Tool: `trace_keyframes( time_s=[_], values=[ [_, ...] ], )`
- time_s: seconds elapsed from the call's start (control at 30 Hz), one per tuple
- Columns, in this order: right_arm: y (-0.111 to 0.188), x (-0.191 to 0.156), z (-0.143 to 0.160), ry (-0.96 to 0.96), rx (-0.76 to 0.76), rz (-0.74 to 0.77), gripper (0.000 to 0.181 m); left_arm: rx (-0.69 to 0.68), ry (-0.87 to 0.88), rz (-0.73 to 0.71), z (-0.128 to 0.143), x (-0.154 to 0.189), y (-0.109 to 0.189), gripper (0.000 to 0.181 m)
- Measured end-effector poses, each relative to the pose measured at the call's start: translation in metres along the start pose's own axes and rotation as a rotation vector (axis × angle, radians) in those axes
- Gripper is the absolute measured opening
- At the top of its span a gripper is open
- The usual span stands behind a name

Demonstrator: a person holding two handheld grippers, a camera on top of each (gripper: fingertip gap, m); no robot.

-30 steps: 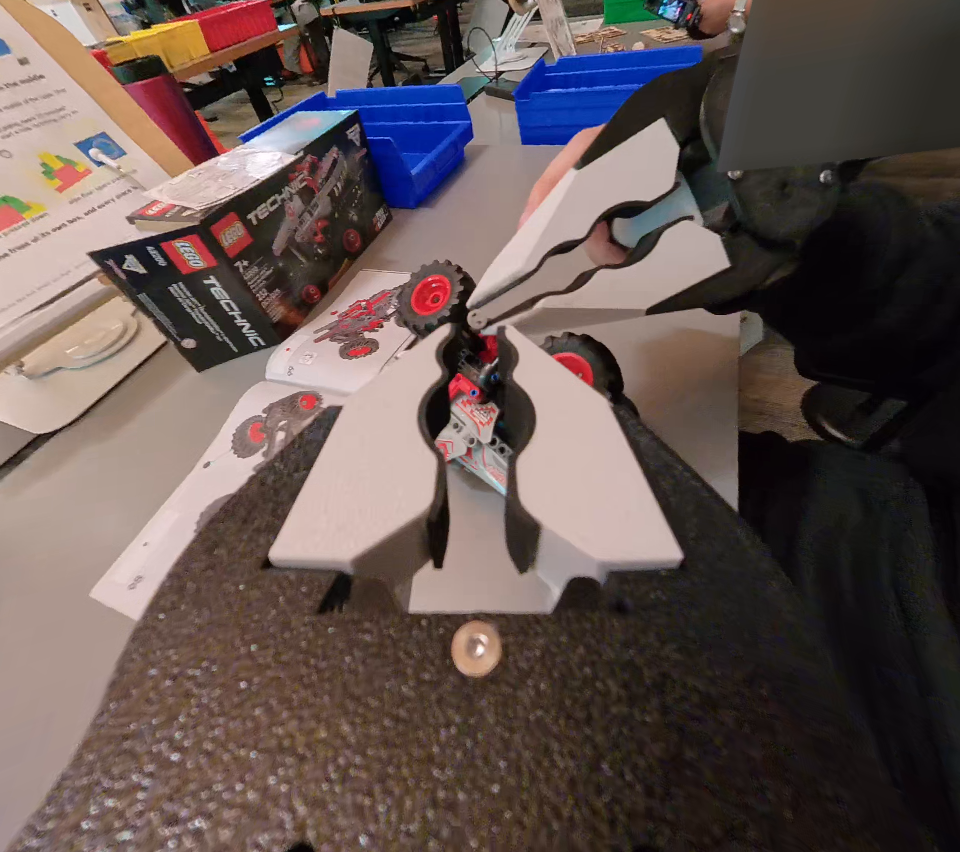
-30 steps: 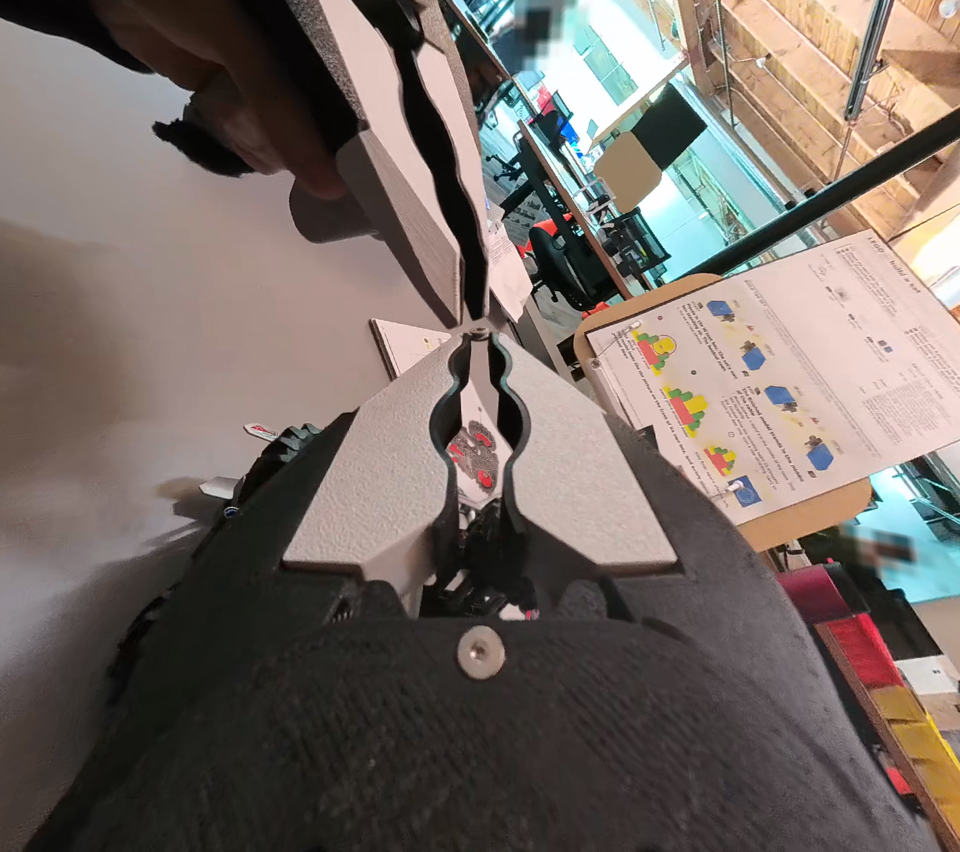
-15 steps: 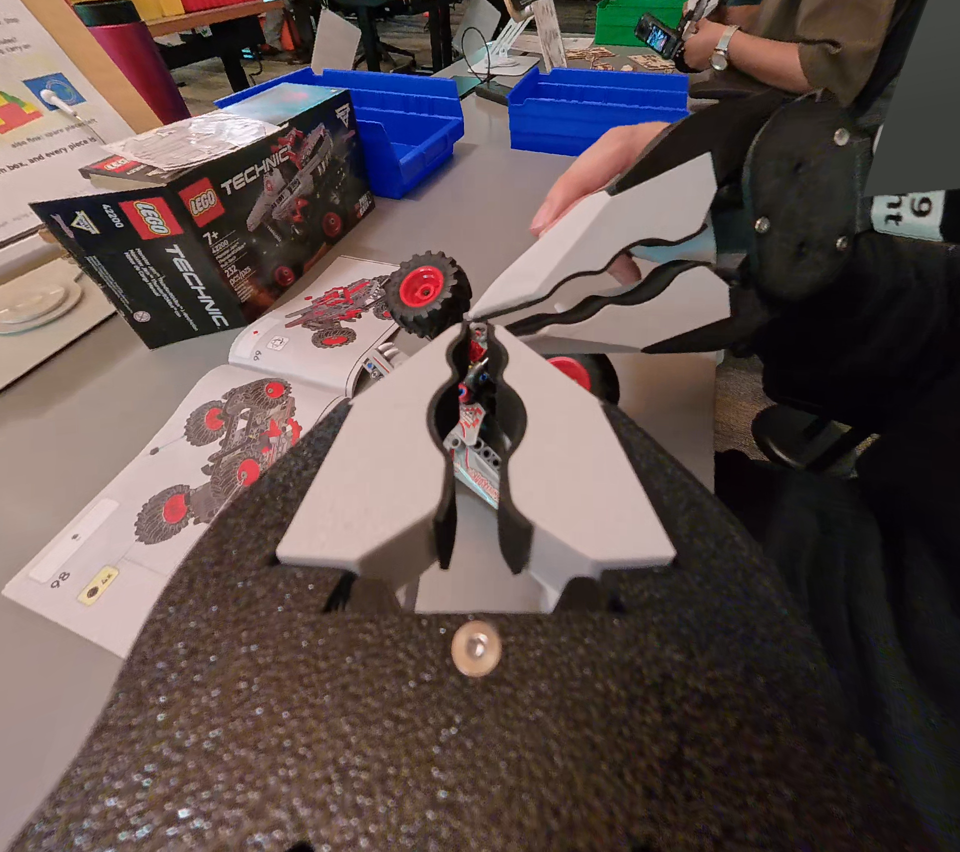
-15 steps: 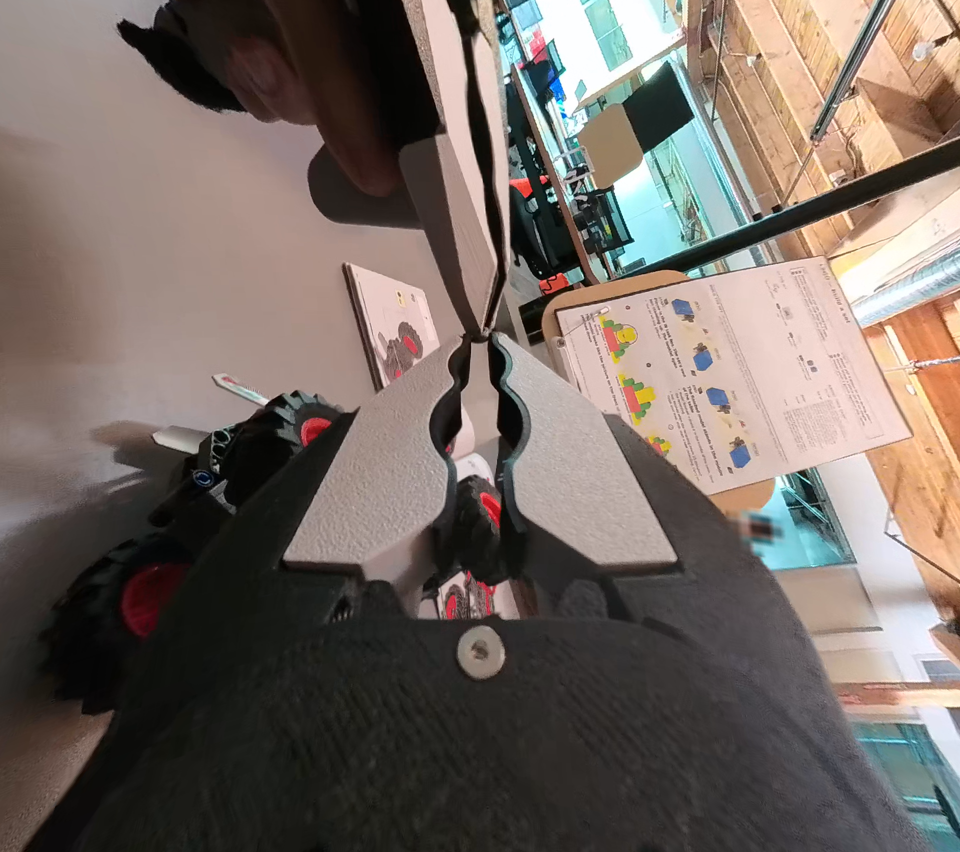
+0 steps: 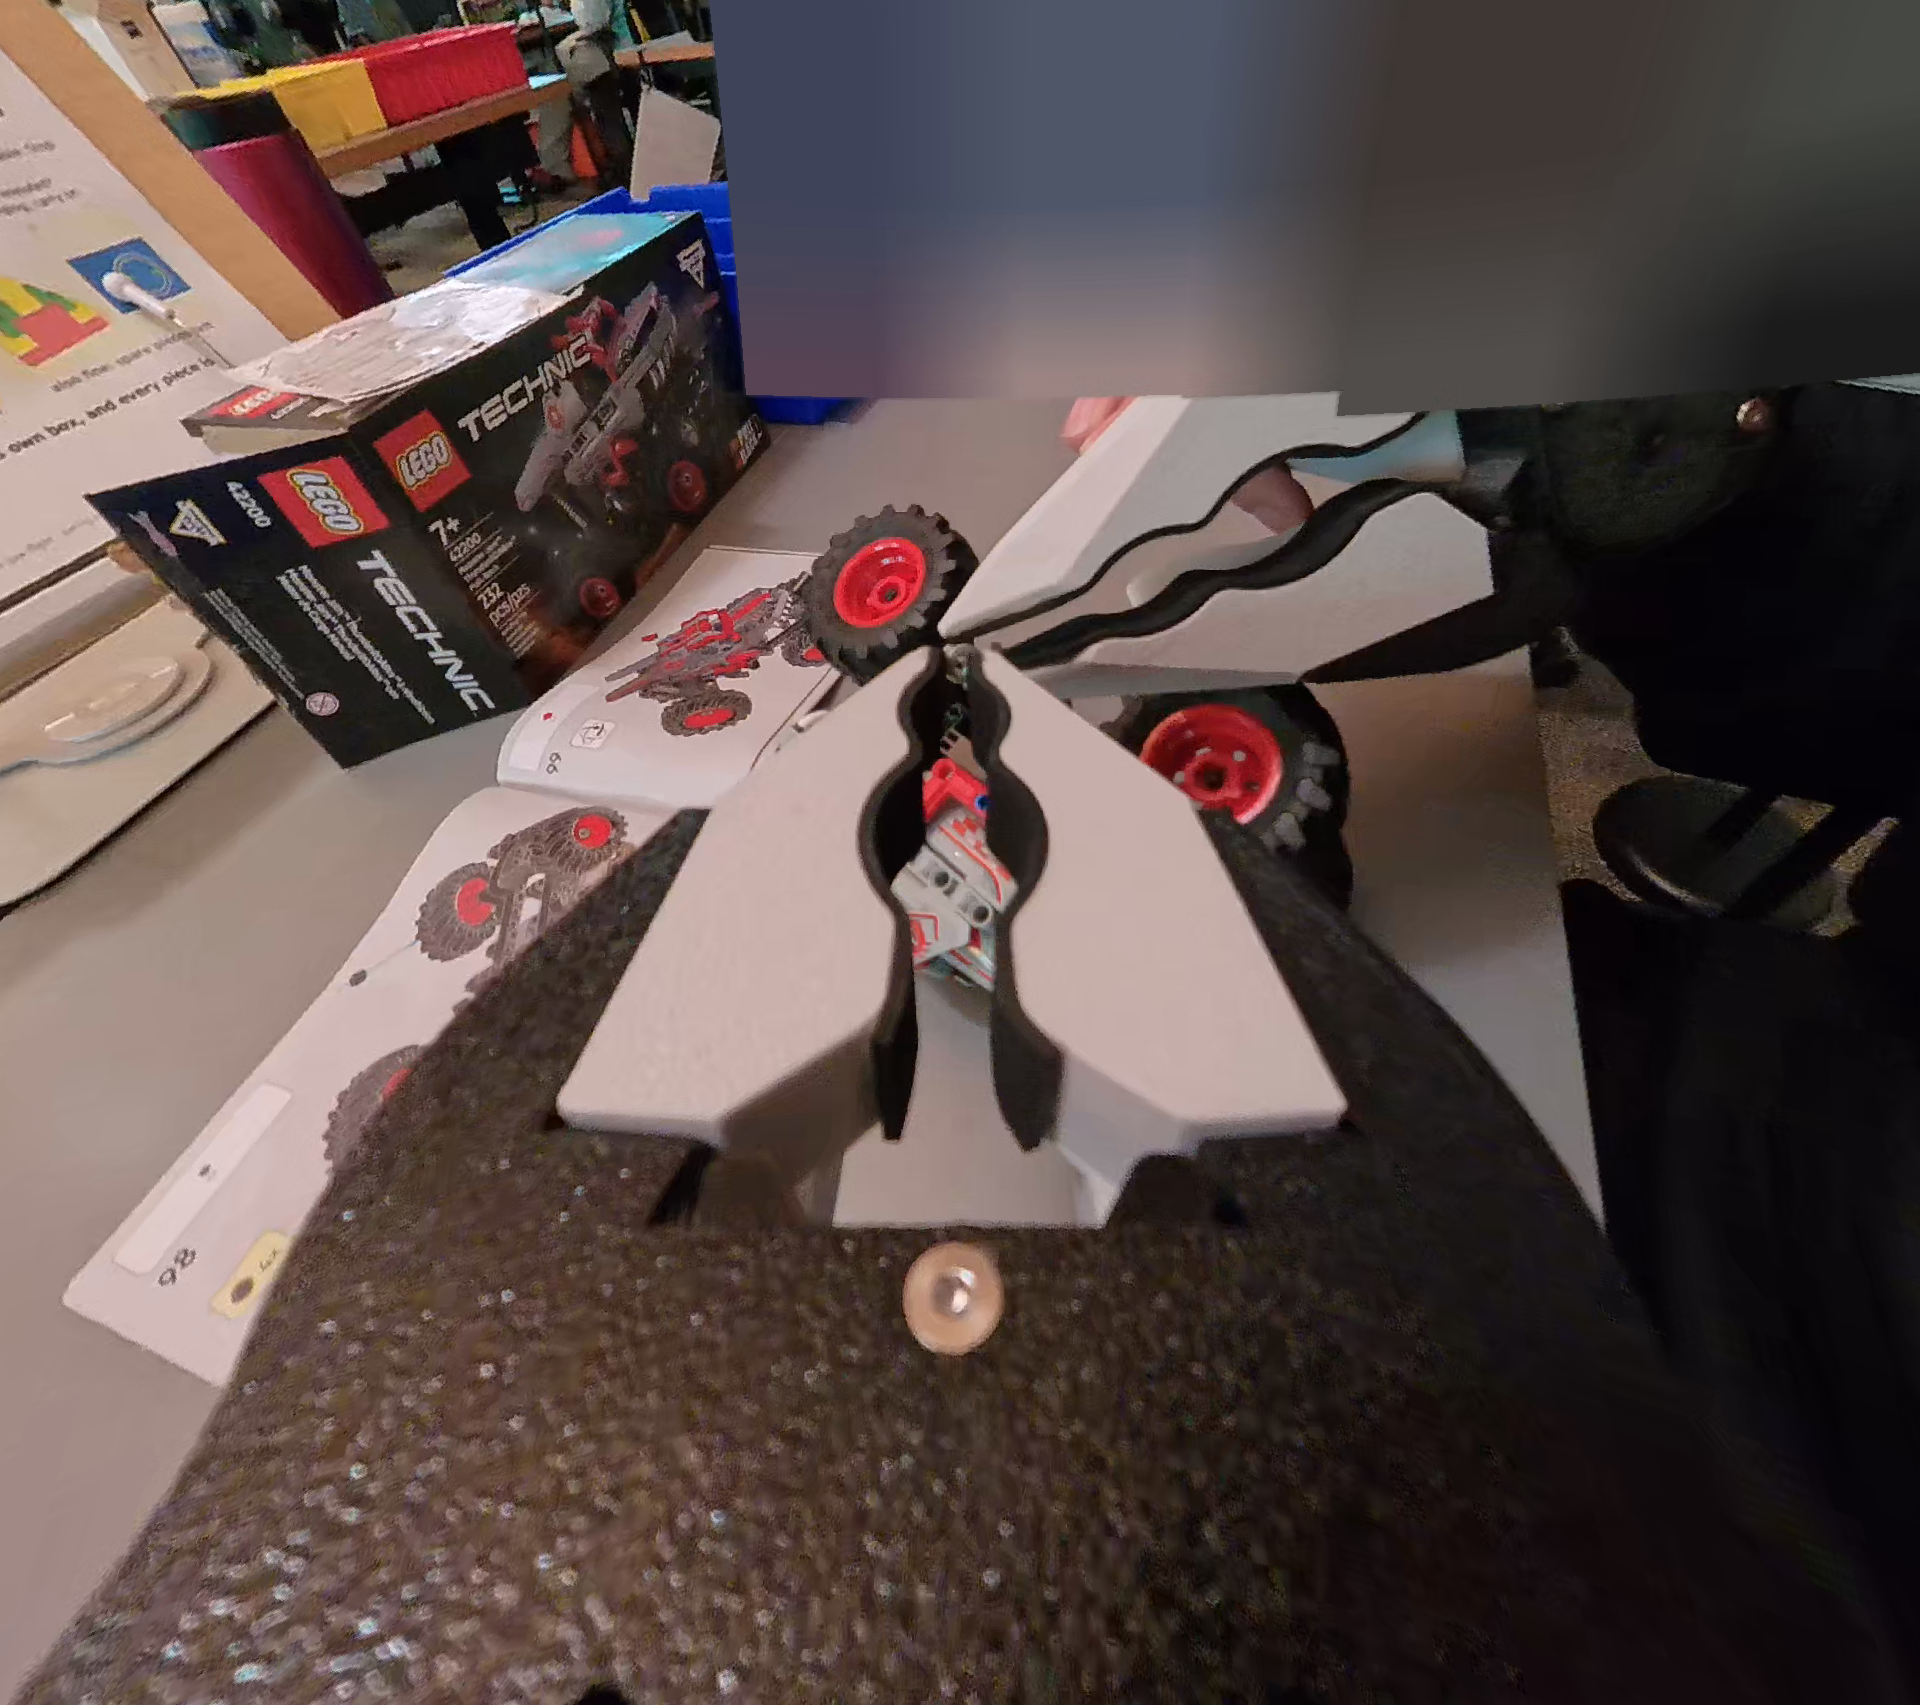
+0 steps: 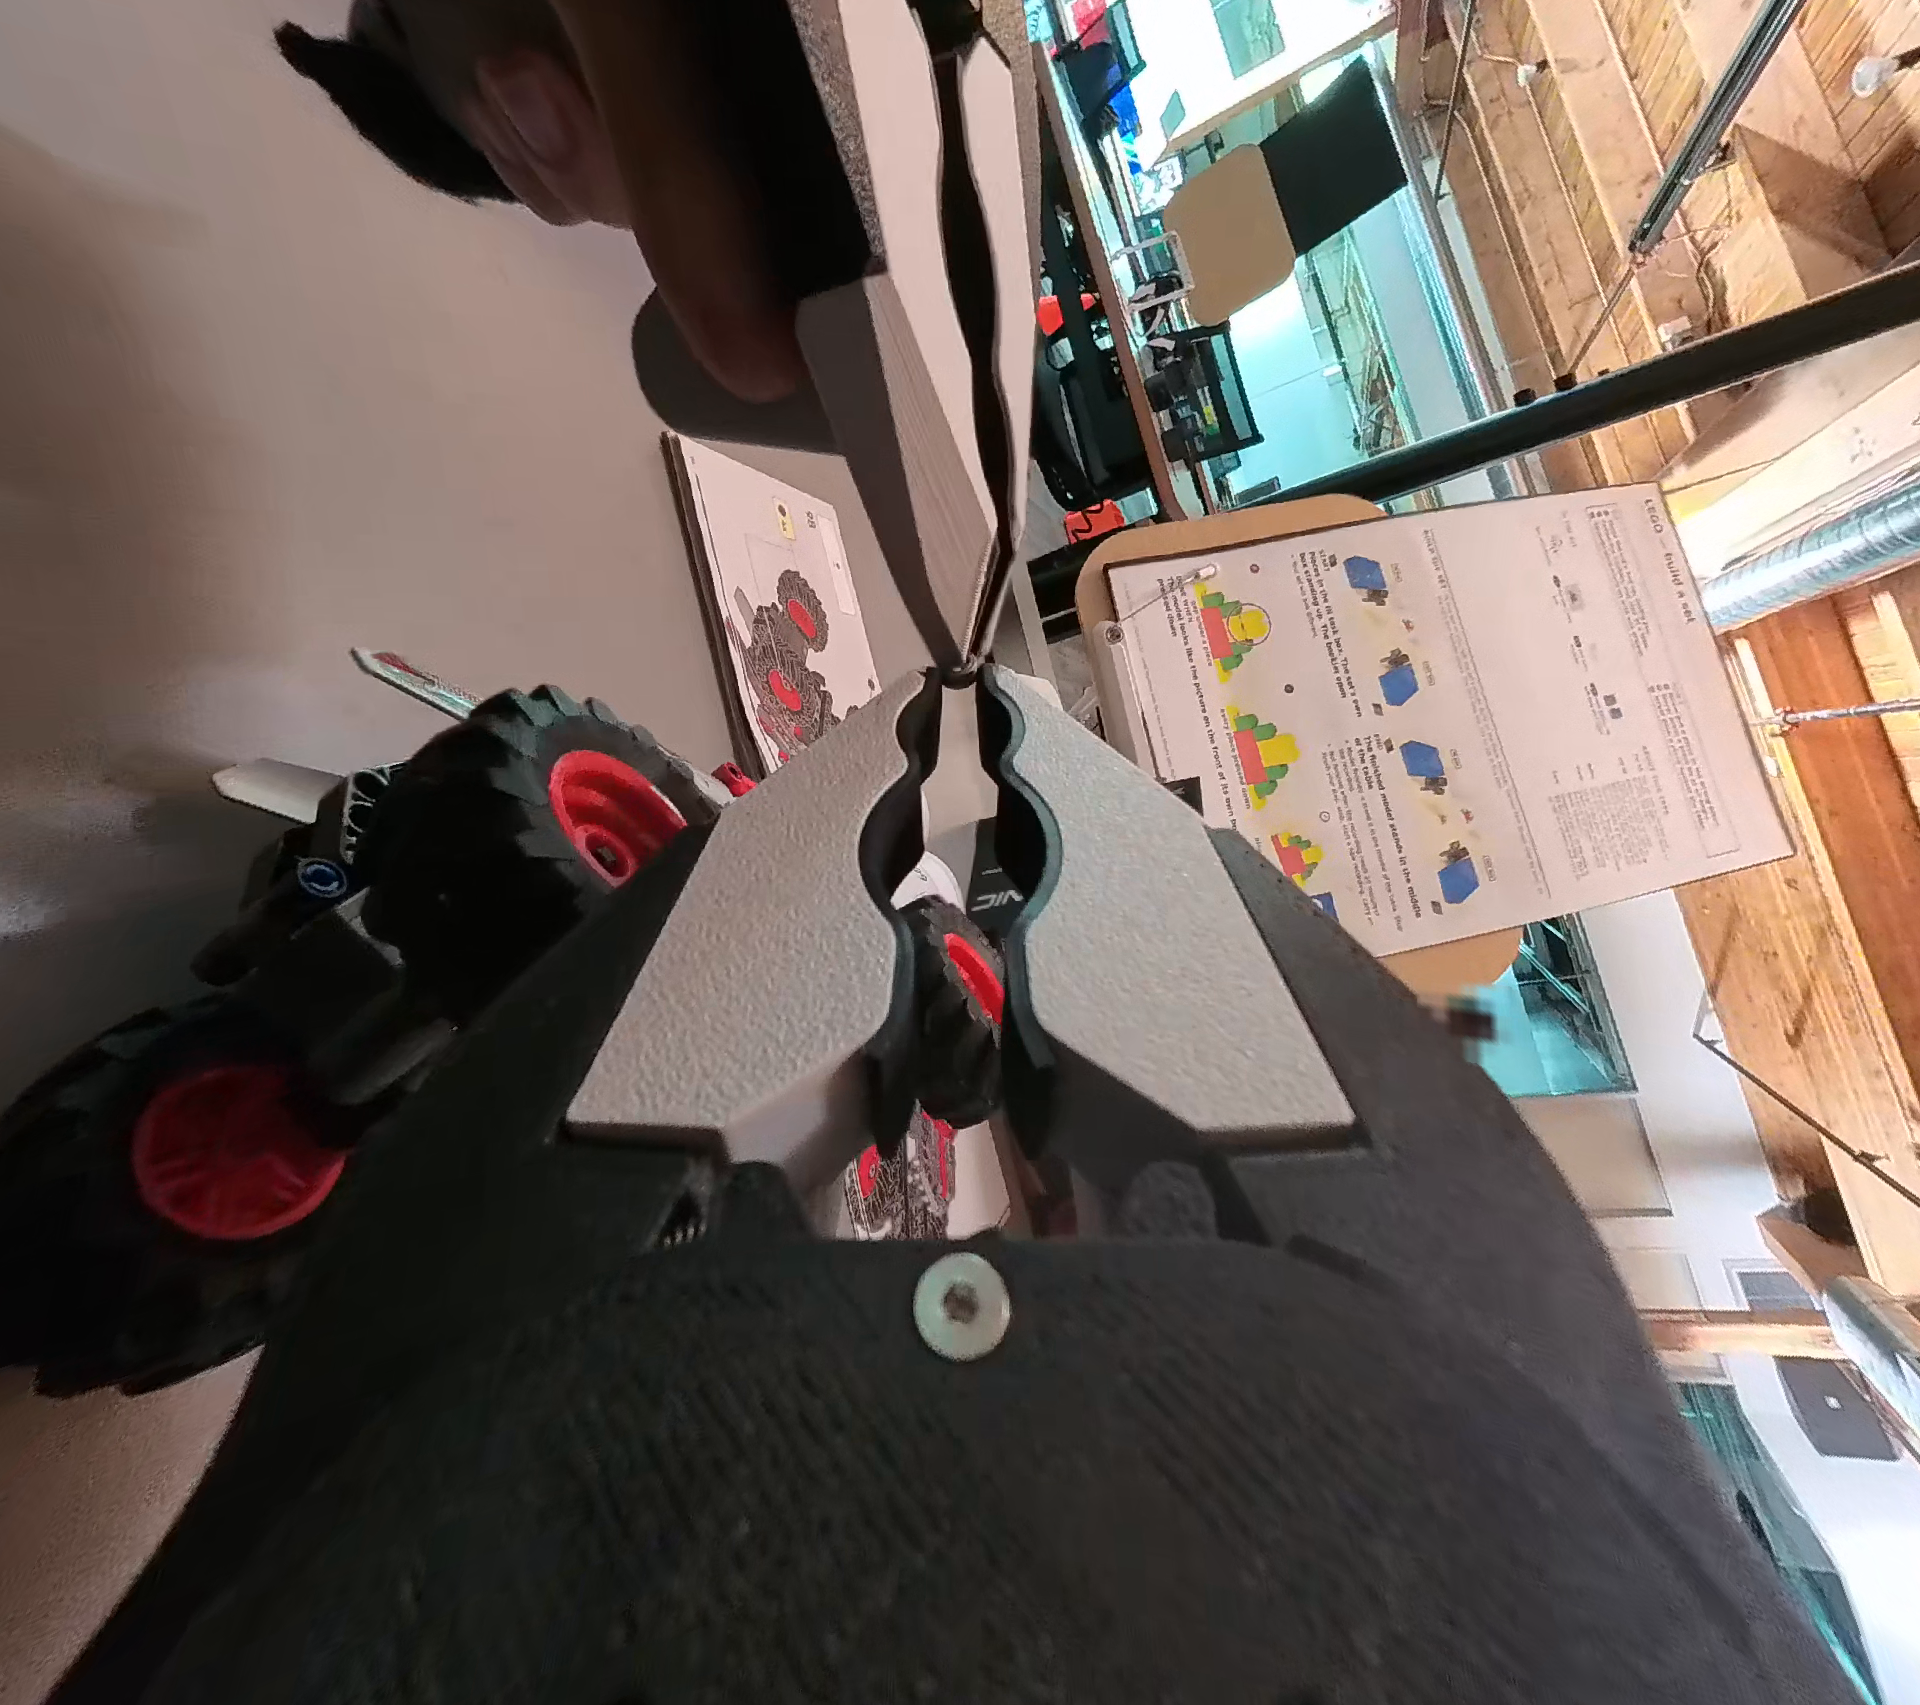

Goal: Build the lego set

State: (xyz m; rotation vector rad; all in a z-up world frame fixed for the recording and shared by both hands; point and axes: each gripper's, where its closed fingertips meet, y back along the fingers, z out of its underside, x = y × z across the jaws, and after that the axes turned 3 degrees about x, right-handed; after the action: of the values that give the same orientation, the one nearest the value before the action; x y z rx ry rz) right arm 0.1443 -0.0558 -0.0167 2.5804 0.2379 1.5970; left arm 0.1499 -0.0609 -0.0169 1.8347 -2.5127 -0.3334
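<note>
Showing only leftward: set box [image 5: 436,512].

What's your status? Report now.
Left gripper, right gripper tip to tip, jaws nearly shut; grip unclear. Red-wheeled grey and black toy truck on grey table beneath. Open white paper instruction booklet beside it.

1. The lego truck [image 5: 966,866] has a grey and red body with black tyres on red hubs.
2. In the left wrist view, 1 wheel [image 5: 885,590] sits at 12 o'clock of the body, another [image 5: 1231,767] at 2 o'clock.
3. It rests on the table [image 5: 145,959], beside the open instruction booklet [image 5: 623,751].
</note>
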Motion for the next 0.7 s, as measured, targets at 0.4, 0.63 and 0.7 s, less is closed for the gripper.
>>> trace_keyframes(
  time_s=[0.4,0.63,0.7],
  values=[
    [-0.006,0.006,0.008,-0.007,0.008,-0.003,0.005,0.173,-0.017,0.038,-0.002,-0.011,-0.007,0.0],
    [-0.012,0.002,0.015,-0.011,0.041,-0.022,0.005,0.169,0.054,0.06,0.006,-0.017,-0.011,0.001],
    [-0.012,0.003,0.014,-0.03,0.067,-0.019,0.005,0.182,0.064,0.065,0.006,-0.017,-0.011,0.0]
  ],
)
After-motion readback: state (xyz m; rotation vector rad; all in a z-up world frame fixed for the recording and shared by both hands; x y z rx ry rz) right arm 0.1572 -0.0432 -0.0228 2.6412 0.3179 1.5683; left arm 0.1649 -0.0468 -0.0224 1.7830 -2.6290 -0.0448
